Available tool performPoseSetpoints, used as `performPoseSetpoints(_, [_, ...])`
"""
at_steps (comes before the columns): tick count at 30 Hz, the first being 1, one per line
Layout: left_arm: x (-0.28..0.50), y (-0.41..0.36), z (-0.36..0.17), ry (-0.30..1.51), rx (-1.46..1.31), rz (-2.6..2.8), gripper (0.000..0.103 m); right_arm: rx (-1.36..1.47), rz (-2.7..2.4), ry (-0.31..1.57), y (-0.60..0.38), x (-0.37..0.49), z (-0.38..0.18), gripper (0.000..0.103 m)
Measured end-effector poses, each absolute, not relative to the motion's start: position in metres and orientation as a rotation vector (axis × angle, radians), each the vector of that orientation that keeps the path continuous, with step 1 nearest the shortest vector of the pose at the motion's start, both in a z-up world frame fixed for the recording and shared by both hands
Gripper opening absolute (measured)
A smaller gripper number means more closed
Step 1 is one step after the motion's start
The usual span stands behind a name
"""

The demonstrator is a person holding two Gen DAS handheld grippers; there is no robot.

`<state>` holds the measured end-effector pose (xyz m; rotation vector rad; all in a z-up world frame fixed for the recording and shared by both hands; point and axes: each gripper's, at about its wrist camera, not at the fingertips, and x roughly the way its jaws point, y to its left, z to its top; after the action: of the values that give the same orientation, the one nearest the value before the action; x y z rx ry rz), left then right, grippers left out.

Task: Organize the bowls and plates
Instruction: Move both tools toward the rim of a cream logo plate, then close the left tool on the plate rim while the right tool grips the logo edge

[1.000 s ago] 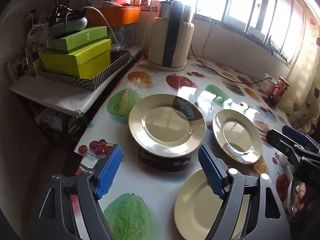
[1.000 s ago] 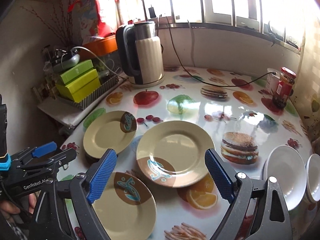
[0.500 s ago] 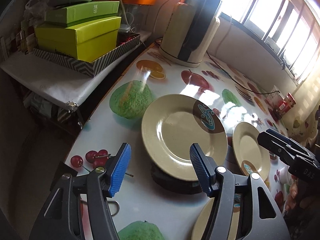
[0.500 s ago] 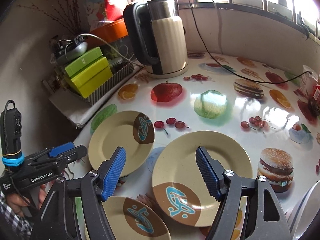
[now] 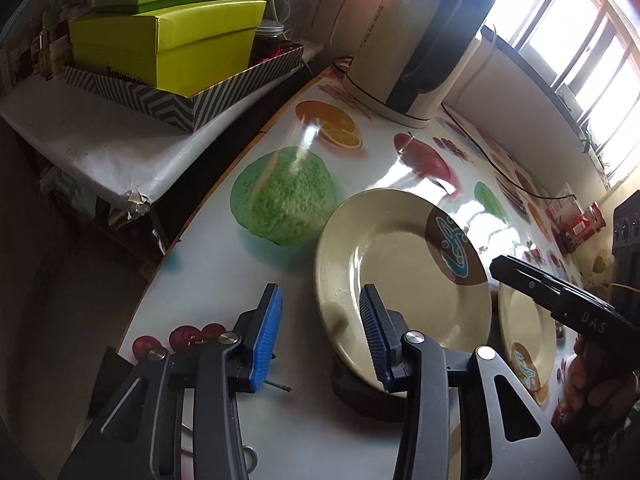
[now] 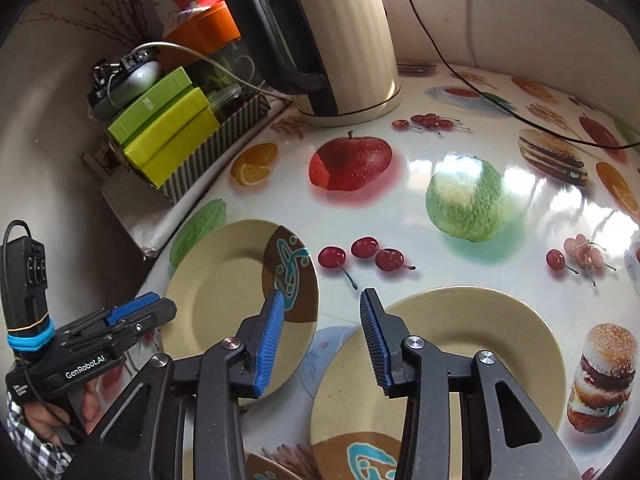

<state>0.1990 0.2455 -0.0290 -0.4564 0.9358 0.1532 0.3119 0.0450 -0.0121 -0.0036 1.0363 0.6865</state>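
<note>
Plates sit on the fruit-printed table (image 6: 472, 92), each round, so with no long axis; the left plate (image 5: 384, 256) lies tilted, its near edge propped on a dark object (image 5: 360, 394), its brown patterned patch towards the far right rim; the left gripper (image 5: 320, 336) straddles that near rim, one blue pad over the plate's inner surface, the other outside over bare table, jaws closing and about half apart, not yet pressing; a second plate (image 6: 460, 356) lies just right of the first, its brown patch at the near rim; the right gripper (image 6: 322, 340) hangs over its left rim, jaws closing, narrower, right pad above the plate, left pad above the other plate's edge, nothing gripped; a kettle (image 6: 344, 40) stands at the back.
</note>
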Motion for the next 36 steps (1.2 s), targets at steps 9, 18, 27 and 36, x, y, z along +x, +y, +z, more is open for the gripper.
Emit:
performPoseSetpoints(9, [0.204,0.248,-0.035,0.948,-0.486,0.129,0.033,0.038,0.717,1.089,0.051,0.325,-0.027,0.028])
performPoseSetpoints(18, [0.207,0.245,-0.036,0.946,-0.493,0.106,0.024,0.089,0.743,1.116,0.050,0.330,-0.033,0.017])
performPoseSetpoints(27, [0.208,0.245,-0.036,0.946,-0.495,0.108,0.024,0.131,0.757,1.131,0.052,0.332,-0.035,0.013])
performPoseSetpoints(36, [0.206,0.247,-0.033,0.938,-0.507,0.119,0.022,0.158,0.759,1.140,0.049,0.334,-0.035,0.013])
